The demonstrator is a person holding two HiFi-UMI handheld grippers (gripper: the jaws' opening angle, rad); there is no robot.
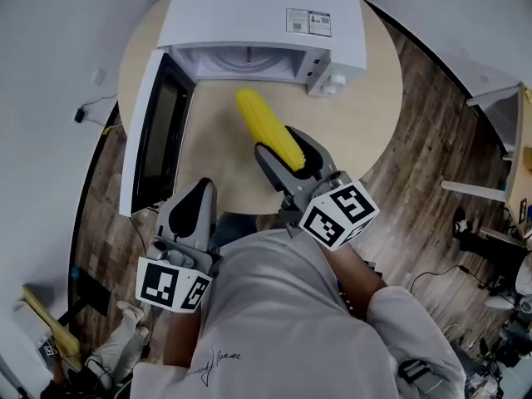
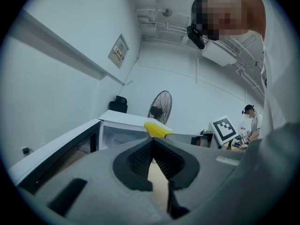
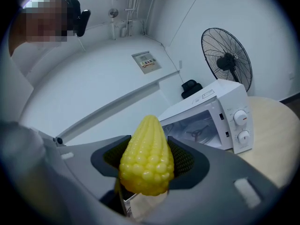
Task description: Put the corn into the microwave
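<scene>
A yellow corn cob (image 1: pixel 268 128) points toward the white microwave (image 1: pixel 266 15). My right gripper (image 1: pixel 291 158) is shut on the cob's thick end and holds it above the table. In the right gripper view the corn (image 3: pixel 146 159) fills the gap between the jaws, and the microwave (image 3: pixel 220 116) lies ahead at the right. The microwave door (image 1: pixel 154 131) hangs open to the left and the cavity (image 1: pixel 241 63) shows a glass plate. My left gripper (image 1: pixel 199 193) hovers by the door's lower end, its jaws together on nothing. In the left gripper view (image 2: pixel 152 146) the corn's tip (image 2: pixel 156 129) shows ahead.
The microwave stands on a round light-wood table (image 1: pixel 366 115) over a dark plank floor. A standing fan (image 3: pixel 226 60) is behind the microwave. Desks and cables fill the right side of the room (image 1: pixel 490 223), where another person (image 2: pixel 251 121) sits far off.
</scene>
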